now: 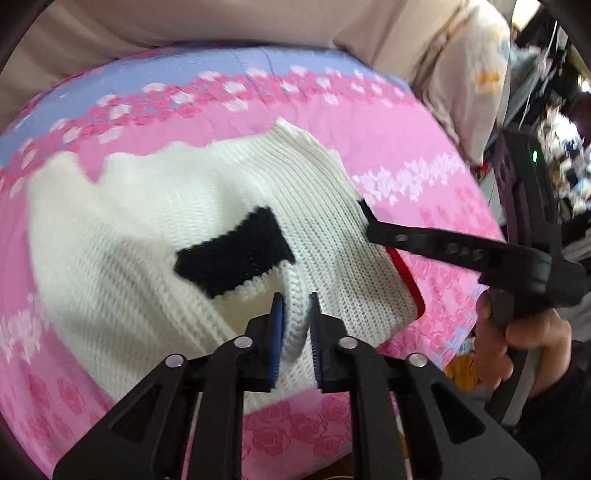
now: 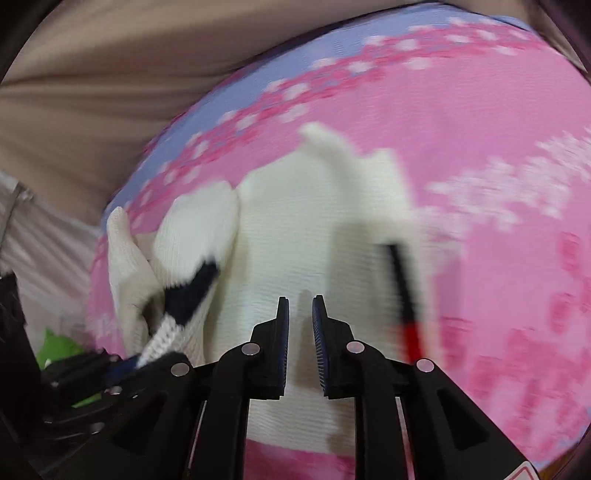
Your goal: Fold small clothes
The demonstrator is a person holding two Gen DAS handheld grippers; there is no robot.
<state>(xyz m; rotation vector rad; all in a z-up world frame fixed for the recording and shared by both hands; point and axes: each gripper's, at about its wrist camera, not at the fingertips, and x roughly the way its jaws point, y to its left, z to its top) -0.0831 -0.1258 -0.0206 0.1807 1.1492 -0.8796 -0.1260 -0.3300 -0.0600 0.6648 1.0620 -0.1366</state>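
A small white knit garment [image 1: 147, 229] with a black patch [image 1: 236, 254] and a red edge [image 1: 406, 277] lies on the pink flowered bedsheet [image 1: 406, 147]. My left gripper [image 1: 295, 325] is shut on a ribbed white fold of it and lifts that fold. My right gripper [image 1: 364, 210] reaches in from the right, its tip over the garment's right side. In the right wrist view the right gripper [image 2: 300, 314] hovers over the white garment [image 2: 295, 229] with its jaws slightly apart and nothing between them. The left gripper [image 2: 122, 365] shows at lower left, holding the knit fold.
The sheet has a blue band [image 1: 221, 66] along its far edge. Beige fabric [image 1: 184, 22] lies behind the bed. A light patterned pillow [image 1: 469, 81] sits at far right. Room clutter [image 1: 565, 155] shows beyond the bed's right side.
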